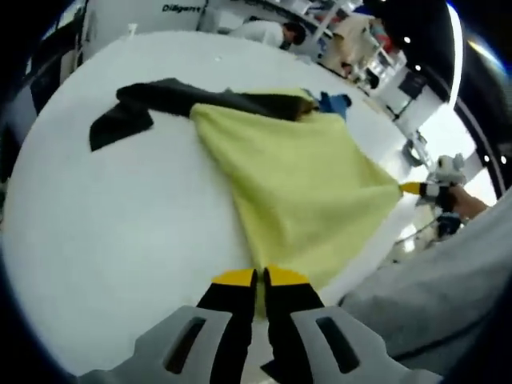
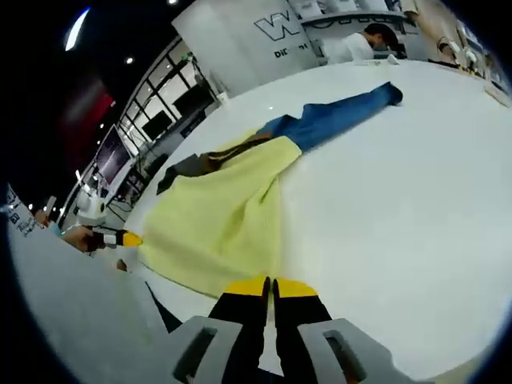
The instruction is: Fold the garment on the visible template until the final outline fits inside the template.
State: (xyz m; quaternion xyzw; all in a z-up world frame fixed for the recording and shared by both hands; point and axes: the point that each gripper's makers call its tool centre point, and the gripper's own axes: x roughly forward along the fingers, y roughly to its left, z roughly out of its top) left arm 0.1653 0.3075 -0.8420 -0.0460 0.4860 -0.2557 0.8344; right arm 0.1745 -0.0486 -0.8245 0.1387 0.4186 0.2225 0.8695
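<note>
Left tool (image 1: 261,278) closed, gripping one corner of the yellow garment (image 1: 296,188); right tool (image 2: 270,285) likewise clamped on another corner. Spread flat on the white surface (image 1: 120,232), partly overlapping dark cloth (image 1: 144,108) and blue cloth (image 2: 336,116).

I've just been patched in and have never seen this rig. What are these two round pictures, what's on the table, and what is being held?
No robot arm here: a person holds a two-jaw gripper in each hand, and a fisheye camera rides on each.

The left gripper view looks along the left gripper, whose yellow-tipped jaws are shut on one corner of a yellow cloth. The right gripper shows at that view's right edge, pinching another corner.

The right gripper view looks along the right gripper, also shut on the yellow cloth; the left gripper shows at its left.

The cloth is stretched between them over a white table. Beyond it lie a dark garment and a blue garment.
</note>
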